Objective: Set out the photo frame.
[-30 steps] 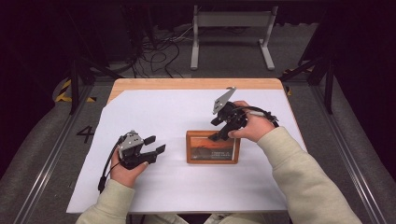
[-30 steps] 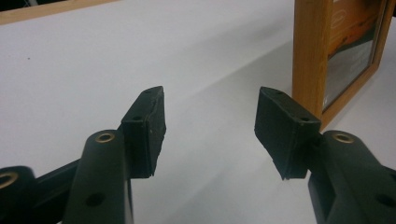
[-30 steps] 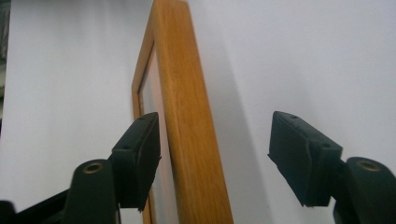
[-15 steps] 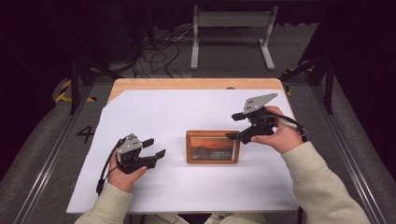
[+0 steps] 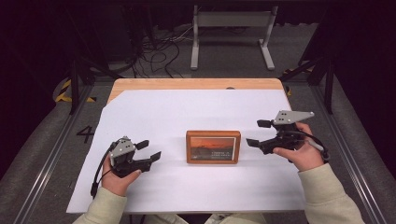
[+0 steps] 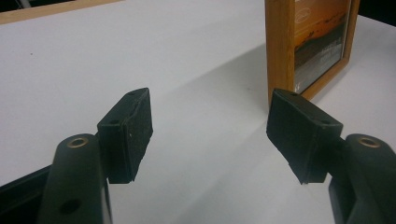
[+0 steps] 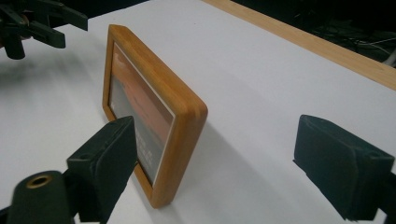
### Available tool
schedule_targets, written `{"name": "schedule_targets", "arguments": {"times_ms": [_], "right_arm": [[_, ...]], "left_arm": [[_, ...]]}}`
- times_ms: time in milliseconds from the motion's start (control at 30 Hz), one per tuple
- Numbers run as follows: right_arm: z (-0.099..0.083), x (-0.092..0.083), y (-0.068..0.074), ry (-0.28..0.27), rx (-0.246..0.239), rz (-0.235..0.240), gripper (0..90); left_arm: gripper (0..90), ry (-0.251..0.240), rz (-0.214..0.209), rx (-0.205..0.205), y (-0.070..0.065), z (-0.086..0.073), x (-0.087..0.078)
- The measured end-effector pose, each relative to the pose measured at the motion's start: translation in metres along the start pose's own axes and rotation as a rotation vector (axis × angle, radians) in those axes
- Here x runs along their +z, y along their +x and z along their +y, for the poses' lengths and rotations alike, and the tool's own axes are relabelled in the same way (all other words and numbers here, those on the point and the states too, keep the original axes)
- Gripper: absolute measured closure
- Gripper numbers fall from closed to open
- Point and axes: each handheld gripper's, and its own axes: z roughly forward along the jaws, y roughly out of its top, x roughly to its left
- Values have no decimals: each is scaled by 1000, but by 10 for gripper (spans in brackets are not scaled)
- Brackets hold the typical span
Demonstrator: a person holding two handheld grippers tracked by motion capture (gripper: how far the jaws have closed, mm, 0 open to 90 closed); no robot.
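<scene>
Right claw (image 5: 254, 133) has pulled off the picture frame (image 5: 213, 147) to its right side, jaws just opened, nothing between them. Left claw (image 5: 149, 150) also just opened, empty, left of the frame, which stands mid-table (image 5: 196, 112). Right gripper view shows the frame upright on edge; high view doesn't.

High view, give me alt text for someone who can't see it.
A small wooden picture frame holding an orange sunset photo stands on a white sheet covering the table. A person's hands hold two black two-jaw grippers either side of it, the left gripper and the right gripper, both open, clear of the frame.
</scene>
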Motion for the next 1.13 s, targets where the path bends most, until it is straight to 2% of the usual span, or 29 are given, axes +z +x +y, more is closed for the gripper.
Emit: {"name": "schedule_targets", "arguments": {"times_ms": [100,167,233,333,500,667,800,1133], "right_arm": [[-9,-4,0,-11,6,-13,126],[-25,-9,0,-37,20,-28,117],[-28,-9,1,-42,24,-35,116],[-46,-10,1,-52,47,-78,111],[-60,-9,2,-66,60,-129,111],[-72,-5,0,-48,57,-152,111],[-82,0,-3,-60,48,-185,111],[-85,5,-1,-71,46,-190,110]], "left_arm": [[319,1,-2,8,0,-1,-1],[319,-2,-5,4,0,-2,-3],[319,-2,-3,3,1,-3,-3],[319,-4,3,3,2,-3,-4],[317,0,4,9,2,-4,-3],[318,-2,16,10,3,-6,-1],[319,12,13,8,4,-7,2],[320,18,23,-2,5,-8,3]]}}
